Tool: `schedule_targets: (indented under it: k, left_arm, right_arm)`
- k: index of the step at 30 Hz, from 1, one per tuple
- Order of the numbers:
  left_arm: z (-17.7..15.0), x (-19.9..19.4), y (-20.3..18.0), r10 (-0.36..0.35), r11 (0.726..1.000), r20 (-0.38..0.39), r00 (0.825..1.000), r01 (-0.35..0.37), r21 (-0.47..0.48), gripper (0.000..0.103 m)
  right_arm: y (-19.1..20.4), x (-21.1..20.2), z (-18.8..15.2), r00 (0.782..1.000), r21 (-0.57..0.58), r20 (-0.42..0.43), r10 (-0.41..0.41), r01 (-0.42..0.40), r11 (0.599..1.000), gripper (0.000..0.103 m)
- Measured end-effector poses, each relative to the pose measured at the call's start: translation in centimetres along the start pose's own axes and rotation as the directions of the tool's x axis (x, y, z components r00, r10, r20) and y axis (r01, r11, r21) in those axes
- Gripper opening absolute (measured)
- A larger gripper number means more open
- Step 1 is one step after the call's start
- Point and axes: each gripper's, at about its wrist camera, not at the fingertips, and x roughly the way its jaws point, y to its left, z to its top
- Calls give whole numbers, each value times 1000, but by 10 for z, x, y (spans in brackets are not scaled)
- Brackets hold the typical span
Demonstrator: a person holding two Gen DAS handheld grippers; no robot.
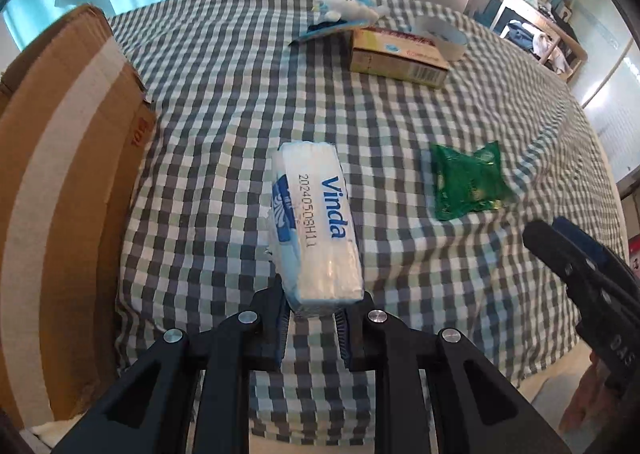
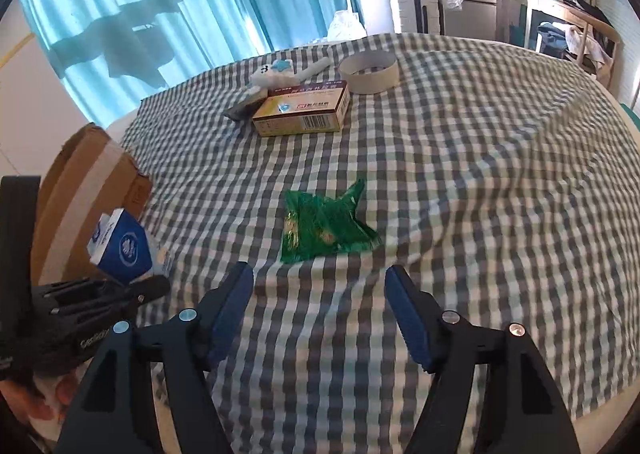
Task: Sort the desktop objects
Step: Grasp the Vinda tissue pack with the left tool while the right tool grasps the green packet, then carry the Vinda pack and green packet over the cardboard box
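Left claw (image 1: 314, 318): I clamp the tissue pack (image 1: 316, 230) by its near end.
Next: swing left, over the cardboard box (image 1: 64, 158).
Right claw (image 2: 320, 310): apart, empty, near the green packet (image 2: 324, 230).

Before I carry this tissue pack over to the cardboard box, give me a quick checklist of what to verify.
1. Left tongs shut on the white and blue Vinda tissue pack: ok, though they pinch only its near end.
2. Pack lifted off the grey-checked tablecloth: cannot tell.
3. Brown cardboard box in reach on the left: ok, it stands beside the pack.
4. Box opening free to drop into: cannot tell, only its taped flap shows.
5. Right tongs out of the way: ok, open and empty, short of the crinkled green foil packet.
6. Tan medicine carton clear of the path: ok, it lies on the far side.
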Motion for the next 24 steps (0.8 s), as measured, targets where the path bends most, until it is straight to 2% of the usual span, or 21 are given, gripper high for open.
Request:
schedule_targets:
  k: [3, 7, 9, 11, 12, 13, 14, 15, 16, 17, 18, 21, 24]
  left_arm:
    - [10, 13, 4, 8, 1000, -20, 1000, -8, -18, 19]
    - [25, 28, 7, 25, 999, -20, 999, -26, -31, 19]
    - [30, 36, 9, 30, 999, -25, 999, -31, -42, 19]
    - [33, 43, 10, 30, 998, -36, 999, -32, -52, 19]
    - [34, 45, 11, 31, 998, -35, 999, -33, -58, 19]
    - [33, 45, 11, 29, 997, -31, 999, -31, -64, 19]
    - [33, 45, 11, 29, 997, -29, 999, -31, -65, 19]
    - [32, 43, 11, 28, 998, -24, 999, -30, -62, 19]
    - [31, 41, 12, 27, 998, -24, 999, -28, -60, 19]
    - [29, 39, 12, 26, 998, -24, 999, -27, -58, 20]
    - [27, 36, 13, 22, 998, -23, 999, -23, -56, 20]
    - [23, 19, 15, -21, 998, -17, 1000, 20, -57, 20]
    - [20, -6, 14, -21, 999, 12, 1000, 21, -38, 20]
  right_arm:
    - [-4, 31, 14, 1000, 5, -19, 10, -10, 1000, 68]
    - [-5, 68, 28, 998, -12, -56, -18, 18, 1000, 69]
    - [-4, 86, 30, 995, -14, -96, -24, 23, 1000, 77]
    - [2, 92, 29, 996, -42, -87, -36, 32, 999, 85]
    - [7, 94, 27, 995, -66, -83, -54, 49, 997, 85]
    - [11, 95, 25, 994, -95, -83, -76, 68, 993, 83]
    - [15, 96, 22, 991, -128, -81, -107, 96, 987, 71]
    - [16, 94, 20, 990, -141, -72, -123, 112, 984, 54]
    - [15, 89, 18, 991, -137, -68, -116, 106, 985, 51]
    - [13, 85, 16, 993, -118, -68, -93, 84, 989, 39]
    - [9, 76, 15, 996, -79, -63, -58, 53, 995, 33]
    - [4, 43, 8, 1000, -6, -20, 7, -7, 1000, 30]
    - [14, 5, 0, 999, -3, 25, 41, -41, 999, 30]
